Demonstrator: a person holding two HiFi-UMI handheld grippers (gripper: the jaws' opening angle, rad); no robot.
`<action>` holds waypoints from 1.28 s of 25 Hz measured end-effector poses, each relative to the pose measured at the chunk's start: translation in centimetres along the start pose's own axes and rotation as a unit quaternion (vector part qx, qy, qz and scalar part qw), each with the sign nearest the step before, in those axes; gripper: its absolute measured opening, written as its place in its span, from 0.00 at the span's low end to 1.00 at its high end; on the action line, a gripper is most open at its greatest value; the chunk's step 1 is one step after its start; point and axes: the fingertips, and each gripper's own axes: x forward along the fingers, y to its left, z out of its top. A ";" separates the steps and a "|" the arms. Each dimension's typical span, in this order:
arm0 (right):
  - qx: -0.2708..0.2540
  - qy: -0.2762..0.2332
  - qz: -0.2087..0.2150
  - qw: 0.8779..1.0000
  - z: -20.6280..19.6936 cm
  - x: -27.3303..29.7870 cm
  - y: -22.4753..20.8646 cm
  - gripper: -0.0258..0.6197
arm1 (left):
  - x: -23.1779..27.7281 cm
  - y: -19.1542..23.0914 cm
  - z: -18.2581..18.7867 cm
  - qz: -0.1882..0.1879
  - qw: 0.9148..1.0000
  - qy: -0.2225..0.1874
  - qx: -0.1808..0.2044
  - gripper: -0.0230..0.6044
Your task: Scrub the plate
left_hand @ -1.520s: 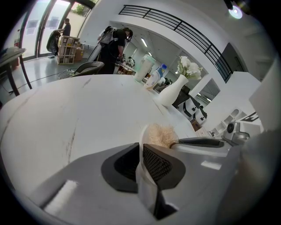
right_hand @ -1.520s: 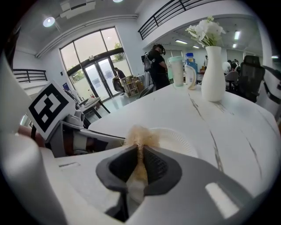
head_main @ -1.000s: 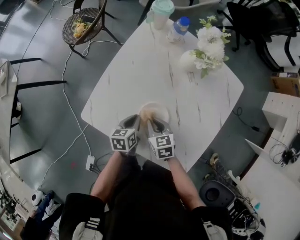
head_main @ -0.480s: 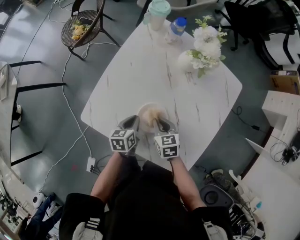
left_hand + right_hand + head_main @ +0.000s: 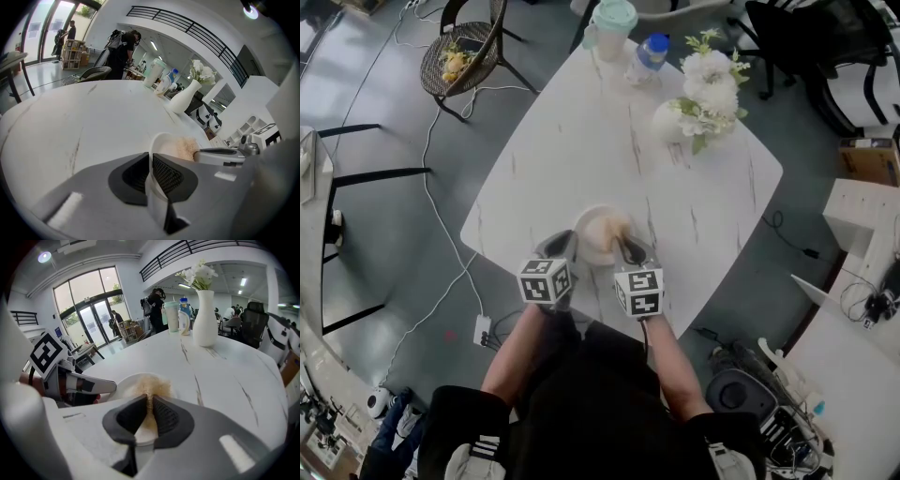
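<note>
The plate (image 5: 602,257) sits near the table (image 5: 581,141) edge, rim pinched in the almost-closed left gripper (image 5: 151,161), so the right gripper (image 5: 150,404), squeezing a tan scrubber (image 5: 150,385), could push it off.

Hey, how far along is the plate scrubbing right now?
Done: the left claw grips the plate by its rim, steadying it on the table. In hand: the right claw pinches a tan scrubber against the plate's face. Left: finishing the scrub; I can't tell how clean it is.
</note>
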 end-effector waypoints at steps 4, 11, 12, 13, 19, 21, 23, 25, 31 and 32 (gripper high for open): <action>0.004 -0.001 -0.008 1.000 0.0 -0.5 -0.6 0.10 | -0.1 0.0 0.0 0.000 1.000 0.000 0.000 0.09; 0.014 -0.005 -0.021 1.000 0.0 -1.1 -1.8 0.10 | -0.1 0.0 0.0 0.000 1.000 -0.001 0.001 0.09; 0.015 -0.005 -0.022 1.000 0.0 -1.1 -1.9 0.10 | 0.0 0.0 0.0 0.000 1.000 -0.001 0.001 0.09; 0.015 -0.005 -0.022 1.000 0.0 -1.1 -1.9 0.10 | 0.0 0.0 0.0 0.000 1.000 -0.001 0.001 0.09; 0.016 -0.011 -0.020 1.000 0.4 -1.2 -1.4 0.10 | -0.2 0.0 0.0 -0.001 1.000 -0.001 0.003 0.09; 0.016 -0.018 -0.018 1.000 1.0 -1.5 -1.1 0.10 | -0.2 0.0 0.0 -0.001 1.000 -0.002 0.003 0.09; 0.012 -0.025 -0.014 1.000 1.5 -1.9 -0.6 0.10 | -0.2 0.0 0.1 -0.002 1.000 -0.004 0.003 0.09; 0.008 -0.032 -0.009 0.999 2.1 -2.2 0.1 0.10 | -0.1 -0.1 0.0 -0.002 1.000 -0.005 0.003 0.09; -0.002 -0.042 0.011 0.999 3.0 -2.5 2.3 0.10 | -0.2 -0.1 0.0 -0.003 1.000 -0.004 0.001 0.09; -0.003 -0.042 0.015 0.999 3.0 -2.5 2.7 0.10 | -0.1 -0.1 0.0 -0.004 1.000 -0.005 0.001 0.09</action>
